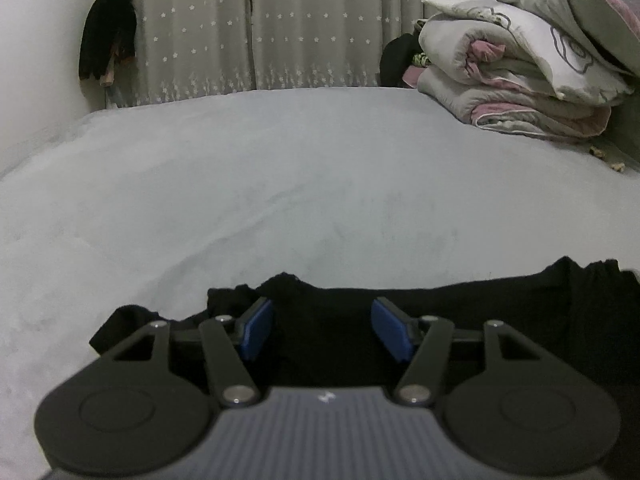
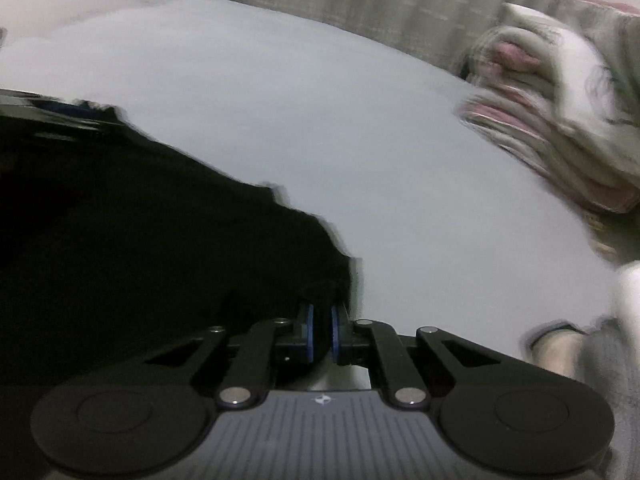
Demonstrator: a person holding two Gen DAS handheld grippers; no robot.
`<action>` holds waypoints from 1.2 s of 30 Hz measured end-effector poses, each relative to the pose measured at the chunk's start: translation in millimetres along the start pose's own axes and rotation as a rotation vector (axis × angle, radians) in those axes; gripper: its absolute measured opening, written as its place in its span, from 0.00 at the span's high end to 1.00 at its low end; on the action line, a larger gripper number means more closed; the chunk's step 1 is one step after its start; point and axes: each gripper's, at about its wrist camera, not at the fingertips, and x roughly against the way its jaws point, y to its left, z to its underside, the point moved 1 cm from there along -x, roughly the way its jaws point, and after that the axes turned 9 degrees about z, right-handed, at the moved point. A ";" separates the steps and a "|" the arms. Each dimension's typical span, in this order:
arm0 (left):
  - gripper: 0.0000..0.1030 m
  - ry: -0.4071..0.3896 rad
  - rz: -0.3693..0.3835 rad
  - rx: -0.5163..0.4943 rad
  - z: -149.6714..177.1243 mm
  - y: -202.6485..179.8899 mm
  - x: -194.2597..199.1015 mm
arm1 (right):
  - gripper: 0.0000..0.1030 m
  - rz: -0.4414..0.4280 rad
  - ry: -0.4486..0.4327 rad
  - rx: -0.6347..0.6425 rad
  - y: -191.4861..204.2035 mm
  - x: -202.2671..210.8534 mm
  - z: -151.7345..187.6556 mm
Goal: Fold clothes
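Two grippers: left point(image 1: 322, 328) gapes over black garment point(image 1: 460, 312); right point(image 2: 322, 334) seemingly pinches its edge.

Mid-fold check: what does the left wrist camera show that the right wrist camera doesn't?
Only the left wrist view: the left gripper, open above the black garment, and a dark item hanging by the curtain.
Only the right wrist view: the right gripper, nearly shut at the garment's edge; whether it pinches cloth is unclear.
Both: the garment, grey bed, folded bedding.
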 end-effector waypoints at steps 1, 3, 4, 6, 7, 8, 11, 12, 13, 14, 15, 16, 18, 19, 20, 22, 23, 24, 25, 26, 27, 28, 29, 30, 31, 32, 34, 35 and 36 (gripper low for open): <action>0.44 -0.003 -0.003 0.003 0.0 1.4 1.5 | 0.93 0.061 0.021 -0.007 -6.9 -1.4 3.1; 0.44 -0.014 -0.014 0.017 -0.7 7.4 5.6 | 0.93 0.152 0.046 -0.032 -19.2 -3.2 7.0; 0.44 -0.021 -0.023 0.029 -1.2 11.8 7.6 | 0.92 0.140 0.026 -0.063 -22.5 -2.4 4.7; 0.43 -0.035 -0.048 0.067 -2.9 24.0 10.7 | 0.84 0.116 -0.014 -0.124 -29.2 -0.8 -0.1; 0.43 -0.044 -0.061 0.089 -3.4 30.5 11.6 | 0.74 0.104 -0.034 -0.154 -32.5 0.1 -2.4; 0.43 -0.055 -0.072 0.109 -3.3 37.2 13.0 | 0.68 0.092 -0.054 -0.184 -35.8 0.9 -4.8; 0.45 -0.081 -0.089 0.162 -0.8 54.1 11.3 | 0.53 0.018 -0.143 -0.267 -36.1 2.1 -12.2; 0.46 -0.085 -0.084 0.181 0.2 58.9 9.8 | 0.53 -0.024 -0.184 -0.294 -31.9 0.9 -14.5; 0.47 -0.087 -0.071 0.203 1.2 63.5 8.0 | 0.53 -0.065 -0.225 -0.321 -27.6 -0.3 -16.8; 0.51 -0.089 -0.057 0.225 2.2 68.1 6.3 | 0.53 -0.092 -0.254 -0.335 -22.8 -2.8 -18.6; 0.53 -0.091 -0.046 0.243 3.1 71.9 4.7 | 0.53 -0.101 -0.267 -0.333 -17.1 -7.0 -19.8; 0.56 -0.093 -0.038 0.256 3.8 74.6 3.3 | 0.53 -0.109 -0.280 -0.331 -11.5 -11.2 -21.0; 0.57 -0.098 -0.022 0.283 5.3 80.1 0.5 | 0.53 -0.127 -0.305 -0.327 -0.1 -19.6 -23.4; 0.58 -0.098 -0.017 0.293 6.2 82.3 -0.7 | 0.53 -0.135 -0.318 -0.325 5.5 -23.8 -24.6; 0.58 -0.096 -0.018 0.296 7.0 83.4 -1.5 | 0.54 -0.141 -0.313 -0.312 10.5 -30.6 -26.3; 0.59 -0.092 -0.026 0.290 6.7 82.8 -2.9 | 0.66 -0.145 -0.265 -0.253 19.6 -46.8 -30.5; 0.60 -0.090 -0.032 0.282 6.4 81.1 -3.7 | 0.69 -0.146 -0.260 -0.224 25.3 -46.3 -31.2; 0.62 -0.088 -0.037 0.272 6.0 79.1 -4.3 | 0.74 -0.146 -0.267 -0.200 29.9 -44.1 -30.6; 0.73 -0.087 -0.038 0.263 5.6 76.5 -4.7 | 0.79 -0.143 -0.272 -0.181 33.3 -43.6 -30.4; 0.87 -0.086 -0.034 0.254 4.9 73.6 -5.2 | 0.81 -0.138 -0.272 -0.162 35.7 -44.7 -31.5; 0.88 -0.090 -0.029 0.249 4.6 72.1 -4.8 | 0.88 -0.134 -0.273 -0.144 38.2 -45.8 -32.5; 0.90 -0.100 -0.022 0.250 4.7 72.1 -3.3 | 0.91 -0.128 -0.277 -0.129 39.9 -46.6 -33.3; 0.91 -0.110 -0.015 0.251 4.8 72.2 -1.8 | 0.91 -0.117 -0.288 -0.120 40.4 -46.2 -33.4; 0.91 -0.130 -0.010 0.250 4.5 72.1 0.8 | 0.92 -0.096 -0.305 -0.121 40.3 -44.9 -33.2; 0.91 -0.163 -0.007 0.245 3.7 71.8 4.5 | 0.92 -0.072 -0.329 -0.130 39.0 -44.5 -33.5; 0.91 -0.195 -0.004 0.241 2.9 71.5 8.3 | 0.92 -0.049 -0.359 -0.144 36.7 -43.1 -34.3; 0.91 -0.257 -0.008 0.219 1.7 68.2 14.4 | 0.92 -0.005 -0.420 -0.176 32.7 -36.3 -34.4; 0.91 -0.284 -0.012 0.203 1.3 65.4 16.4 | 0.92 0.015 -0.441 -0.183 32.2 -34.0 -34.6; 0.91 -0.308 -0.015 0.189 0.6 62.3 18.1 | 0.92 0.032 -0.451 -0.179 33.7 -33.0 -35.1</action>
